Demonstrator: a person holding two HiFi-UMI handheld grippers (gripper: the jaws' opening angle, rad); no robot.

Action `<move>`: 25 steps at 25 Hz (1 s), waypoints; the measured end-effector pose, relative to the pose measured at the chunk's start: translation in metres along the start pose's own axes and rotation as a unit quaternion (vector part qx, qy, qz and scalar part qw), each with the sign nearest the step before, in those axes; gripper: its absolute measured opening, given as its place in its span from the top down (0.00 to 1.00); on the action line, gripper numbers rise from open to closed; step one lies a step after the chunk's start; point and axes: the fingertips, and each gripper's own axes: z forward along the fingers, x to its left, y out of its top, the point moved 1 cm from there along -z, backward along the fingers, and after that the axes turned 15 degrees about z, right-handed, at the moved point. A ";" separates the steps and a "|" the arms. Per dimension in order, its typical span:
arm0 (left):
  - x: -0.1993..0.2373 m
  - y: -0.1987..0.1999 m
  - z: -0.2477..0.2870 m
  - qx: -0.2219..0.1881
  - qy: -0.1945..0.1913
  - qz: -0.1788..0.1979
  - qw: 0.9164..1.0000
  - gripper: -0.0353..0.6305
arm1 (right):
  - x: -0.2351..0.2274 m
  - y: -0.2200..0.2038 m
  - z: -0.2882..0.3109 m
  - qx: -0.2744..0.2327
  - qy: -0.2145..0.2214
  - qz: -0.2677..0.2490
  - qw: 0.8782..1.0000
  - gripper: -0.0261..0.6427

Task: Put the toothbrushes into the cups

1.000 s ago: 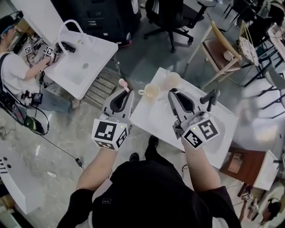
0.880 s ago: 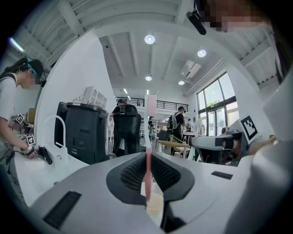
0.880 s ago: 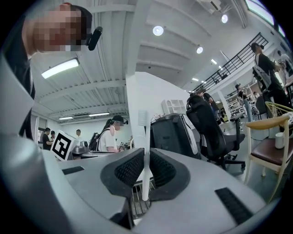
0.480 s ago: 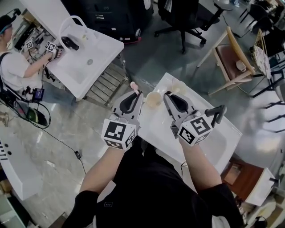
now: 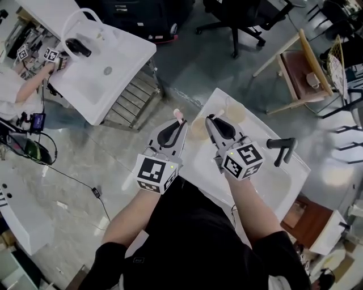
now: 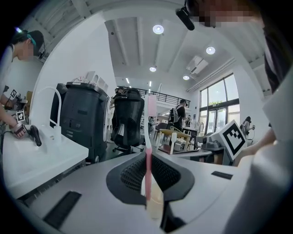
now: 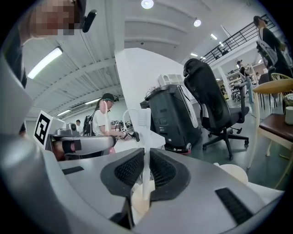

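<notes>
Pink in the handle and standing upright, one toothbrush [image 6: 148, 171] is pinched between the jaws of the left gripper [image 6: 147, 155], its head rising well above them. In the head view only its pink top [image 5: 178, 115] shows, at the tip of the left gripper [image 5: 180, 122] near the middle of the frame. The white toothbrush [image 7: 145, 169] stands upright too, clamped between the jaws of the right gripper [image 7: 145, 153]; in the head view the right gripper [image 5: 210, 119] lies just right of the left one, their tips near each other.

Between and just beyond the two tips sits a cream cup [image 5: 198, 129], at the near left edge of the white table [image 5: 266, 175]. Both gripper views show it low in the frame, right under the jaws [image 6: 154, 204] [image 7: 136, 201]. The lower end of each brush overlaps it in the picture; whether either end is inside the cup I cannot tell. A second cup [image 5: 235, 111] stands further up and to the right on the table, and appears at lower right in the right gripper view [image 7: 233, 172].

A black fixture [image 5: 282, 147] rises from the table at right. At upper left of the head view another person [image 5: 17, 90] works at a second white table [image 5: 108, 68]. A black office chair [image 5: 238, 14] stands at the top, a wooden chair [image 5: 298, 62] at upper right.
</notes>
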 end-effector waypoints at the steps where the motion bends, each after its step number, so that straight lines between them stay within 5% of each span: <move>1: 0.004 -0.006 0.002 0.002 0.000 -0.004 1.000 0.89 | -0.003 -0.005 0.004 0.004 -0.004 0.003 1.000 0.88; 25: 0.030 -0.020 0.013 0.007 -0.020 -0.027 0.999 0.89 | -0.038 -0.068 0.031 0.097 -0.100 0.071 0.988 0.88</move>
